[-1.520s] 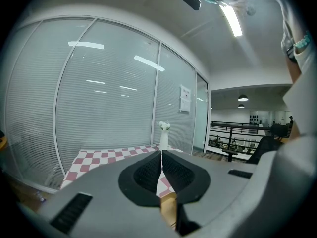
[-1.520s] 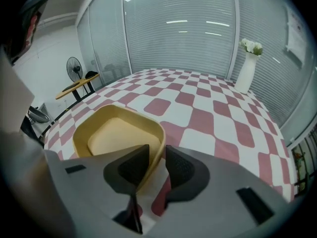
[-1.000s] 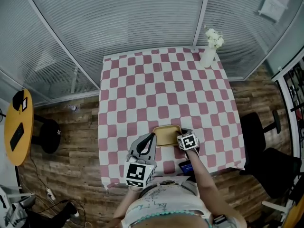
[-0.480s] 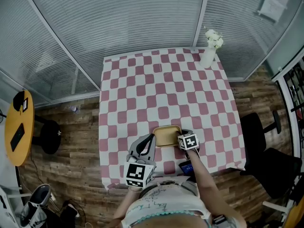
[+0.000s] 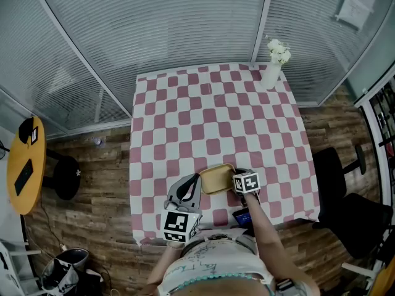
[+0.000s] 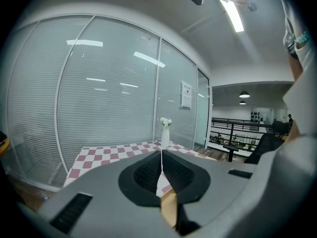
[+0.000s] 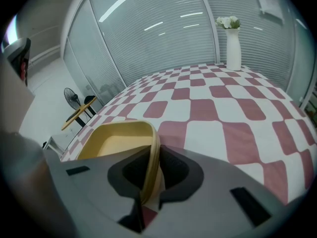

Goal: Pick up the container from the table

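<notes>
Checked table [image 5: 210, 103], near edge: pinching right rim wall of yellow container [image 7: 116, 138] in right gripper [image 7: 153, 167], jaws having just been closing onto it. Holding left gripper [image 6: 161, 170] beside, jaws together, empty. Likely best: squeezing firmly before raising, lifting straight, keeping container level.

— Table [image 5: 185, 103] contents?
— One container [image 5: 217, 177] near the 6 o'clock edge; a vase [image 5: 270, 74] at the 1 o'clock corner.
— Grippers?
— The right gripper [image 5: 235, 179] is at the container's 3 o'clock rim, its jaws just closing on it. The left gripper [image 5: 196, 179] is just beside its 9 o'clock.
</notes>
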